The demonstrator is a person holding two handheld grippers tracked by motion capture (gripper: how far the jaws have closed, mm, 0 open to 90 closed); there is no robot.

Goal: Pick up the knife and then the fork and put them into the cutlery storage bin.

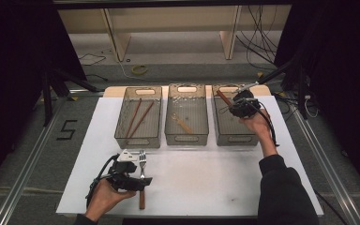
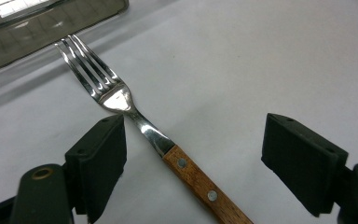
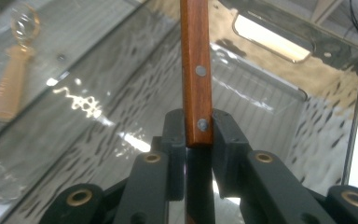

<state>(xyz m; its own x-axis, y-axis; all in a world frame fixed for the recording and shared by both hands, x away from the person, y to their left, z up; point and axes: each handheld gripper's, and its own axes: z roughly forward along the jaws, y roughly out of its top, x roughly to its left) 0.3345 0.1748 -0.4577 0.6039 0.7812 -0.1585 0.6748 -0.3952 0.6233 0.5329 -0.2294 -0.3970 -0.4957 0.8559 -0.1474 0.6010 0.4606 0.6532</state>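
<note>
The fork [image 2: 121, 100] lies on the white table [image 1: 215, 178], between the left gripper's [image 2: 193, 154] wide-apart jaws, not yet picked up. The right gripper [image 3: 199, 140] pinches a wooden-handled utensil [image 3: 195, 70] over the right bin [image 1: 234, 136]. Chopsticks [image 1: 138, 117] already lie in the left bin [image 1: 138, 138].

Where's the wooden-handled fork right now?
High view: the wooden-handled steel fork lies flat on the white table, front left, between the open left claw's jaws.

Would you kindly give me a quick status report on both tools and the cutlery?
Left tool open, astride fork on table. Right tool shut on wooden handle over right basket. Nothing in the way.
</note>
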